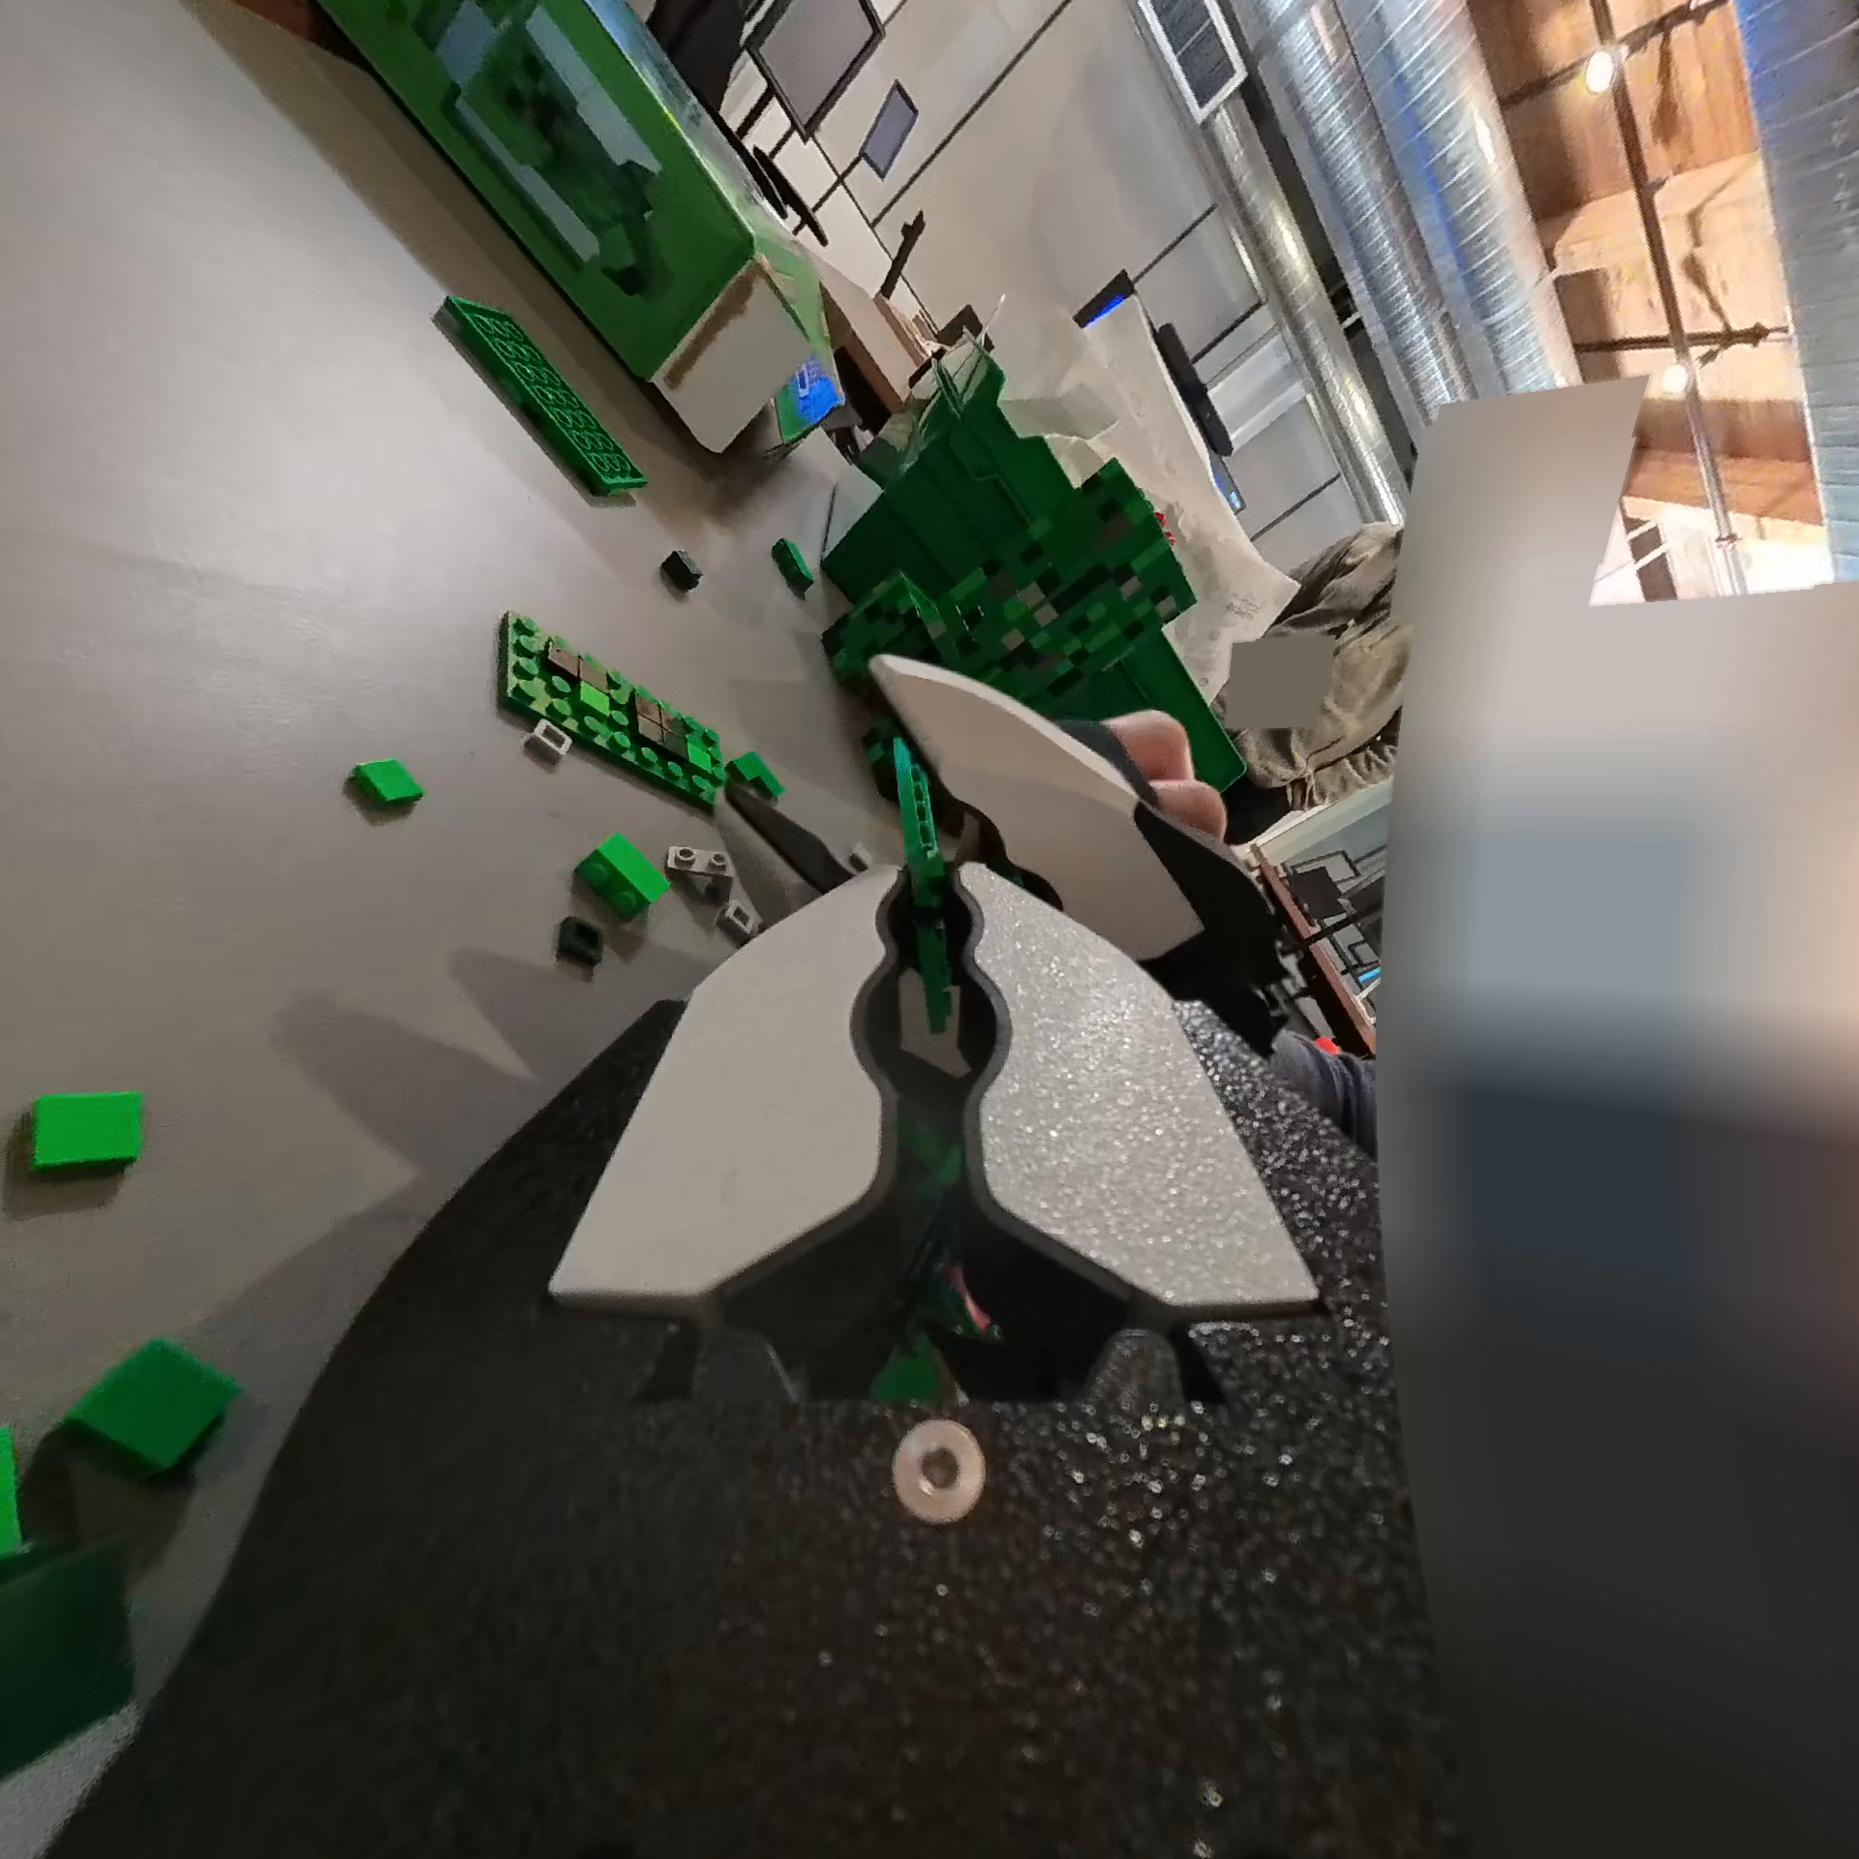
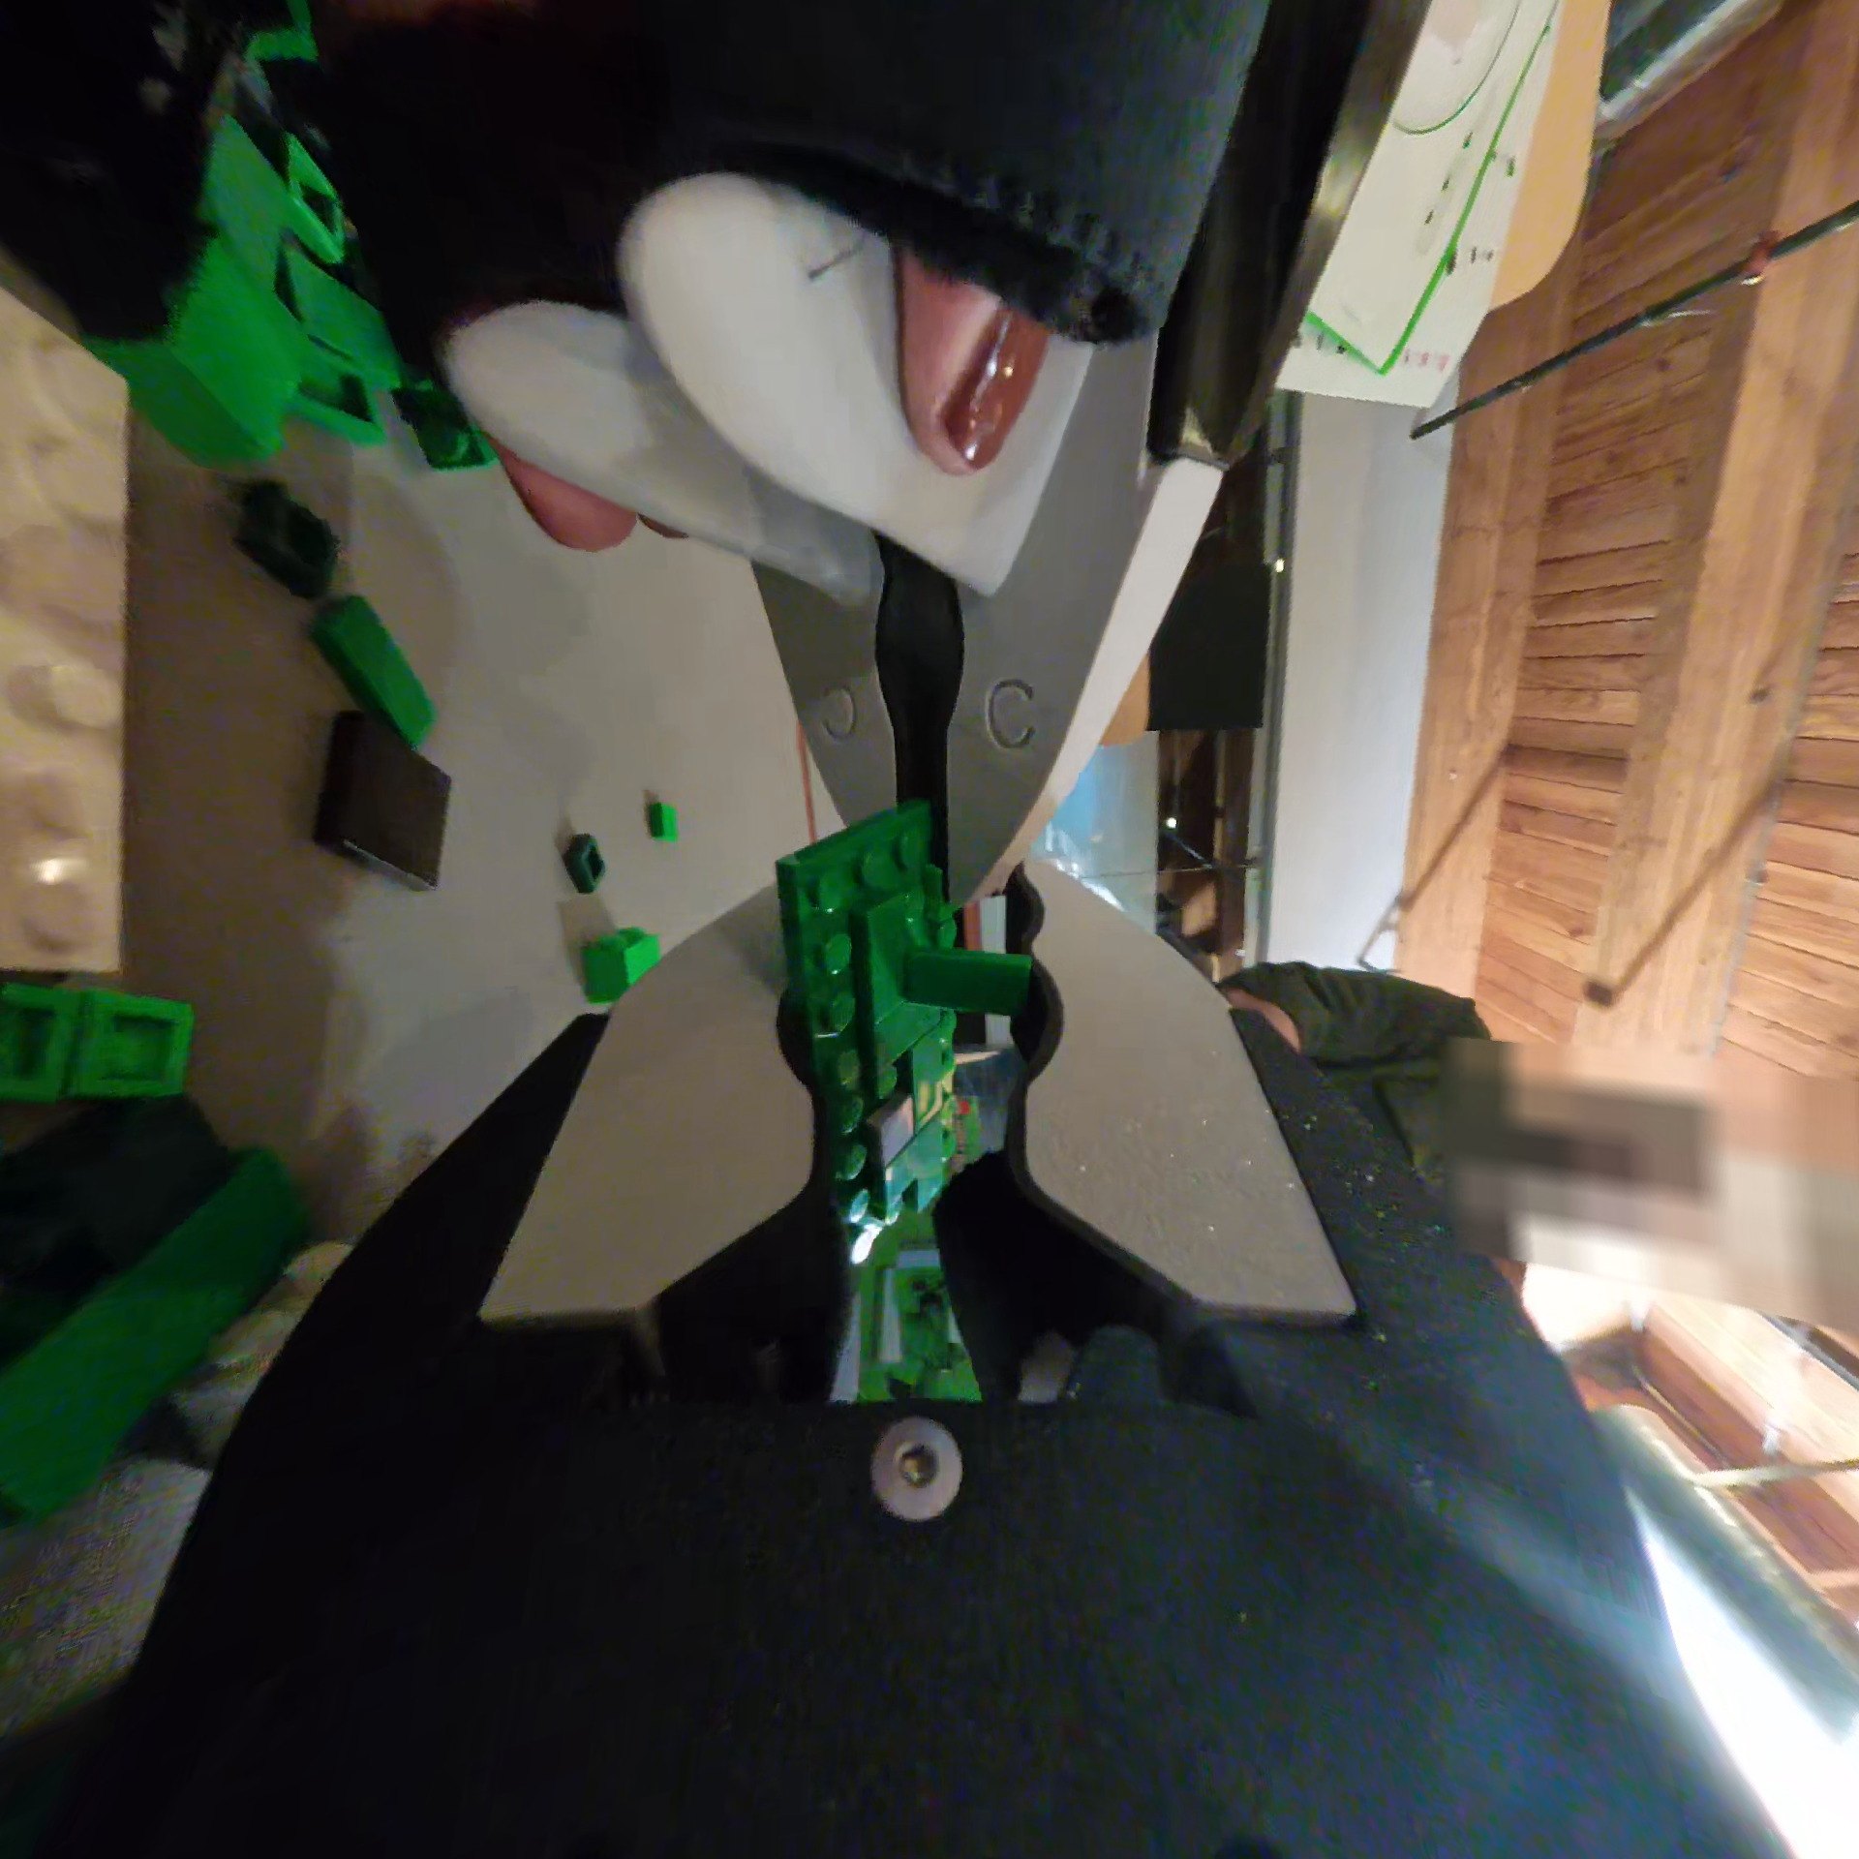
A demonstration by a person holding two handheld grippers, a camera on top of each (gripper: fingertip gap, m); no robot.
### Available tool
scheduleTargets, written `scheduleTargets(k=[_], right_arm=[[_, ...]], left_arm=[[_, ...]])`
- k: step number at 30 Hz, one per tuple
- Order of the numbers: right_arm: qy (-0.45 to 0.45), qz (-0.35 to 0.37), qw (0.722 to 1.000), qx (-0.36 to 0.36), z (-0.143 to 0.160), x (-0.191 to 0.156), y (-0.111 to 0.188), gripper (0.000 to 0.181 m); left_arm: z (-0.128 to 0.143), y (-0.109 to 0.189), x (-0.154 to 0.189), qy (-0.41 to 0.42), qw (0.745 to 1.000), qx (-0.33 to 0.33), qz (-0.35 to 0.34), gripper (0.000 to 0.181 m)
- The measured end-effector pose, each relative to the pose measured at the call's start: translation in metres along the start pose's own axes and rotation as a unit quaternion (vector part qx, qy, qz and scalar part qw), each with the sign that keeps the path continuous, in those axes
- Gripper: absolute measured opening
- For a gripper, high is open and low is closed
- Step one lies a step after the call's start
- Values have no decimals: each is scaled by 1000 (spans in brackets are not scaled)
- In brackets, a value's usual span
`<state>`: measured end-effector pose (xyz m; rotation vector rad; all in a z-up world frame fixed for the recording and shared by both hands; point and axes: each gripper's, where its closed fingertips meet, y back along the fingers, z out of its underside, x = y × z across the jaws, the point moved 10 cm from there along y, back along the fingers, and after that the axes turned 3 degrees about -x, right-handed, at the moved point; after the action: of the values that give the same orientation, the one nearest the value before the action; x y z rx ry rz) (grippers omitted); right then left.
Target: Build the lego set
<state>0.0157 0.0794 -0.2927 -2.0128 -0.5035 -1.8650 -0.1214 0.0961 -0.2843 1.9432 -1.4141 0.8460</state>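
In the left wrist view my left gripper (image 1: 925,890) is shut on a green studded plate (image 1: 920,835), held edge-on above the table. In the right wrist view the same plate (image 2: 855,966) stands between my right gripper's (image 2: 905,900) fingers. A small green brick (image 2: 968,981) sits against the plate's face and touches the right finger. The right gripper squeezes brick and plate together. The left gripper (image 2: 920,785) comes in from above, shut on the plate's upper edge. A gloved hand (image 2: 805,201) holds it. A white finger of the right gripper (image 1: 1026,795) shows beyond the plate.
A green set box (image 1: 563,151) and a large green build (image 1: 1006,563) stand at the back. A studded plate with tiles (image 1: 604,704), a long green plate (image 1: 543,392), a dark tile (image 2: 382,800) and several loose green bricks lie on the grey table (image 1: 201,604). A person (image 1: 1338,654) sits behind. My two grippers' fingertips are within a few centimetres of each other. The large green build (image 1: 1006,563) is about equally far from each gripper, around 20 cm.
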Motion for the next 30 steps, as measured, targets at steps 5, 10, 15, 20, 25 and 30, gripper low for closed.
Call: scheduleTargets(k=[5, 10, 15, 20, 25, 30], right_arm=[[31, 16, 999, 13, -3, -2, 4, 22], [-25, -40, 999, 5, 6, 1, 10, 24], [-178, -144, 973, -11, 26, 10, 11, 48], [-228, -184, 956, -18, 34, 16, 5, 70], [-155, -160, 975, -10, 28, 13, 8, 39], [-235, -143, 961, -28, 26, 25, 7, 38]], left_arm=[[-2, 7, -5, 37, 999, 34, 16, 5], [-1, 4, -2, 8, 999, 30, -17, 5], [0, 2, 2, -27, 999, 28, -39, 5], [1, -1, 5, -39, 999, 2, 10, 5], [2, -7, 12, -81, 996, -11, 27, 5], [4, -15, 13, -90, 995, -30, 11, 54]])
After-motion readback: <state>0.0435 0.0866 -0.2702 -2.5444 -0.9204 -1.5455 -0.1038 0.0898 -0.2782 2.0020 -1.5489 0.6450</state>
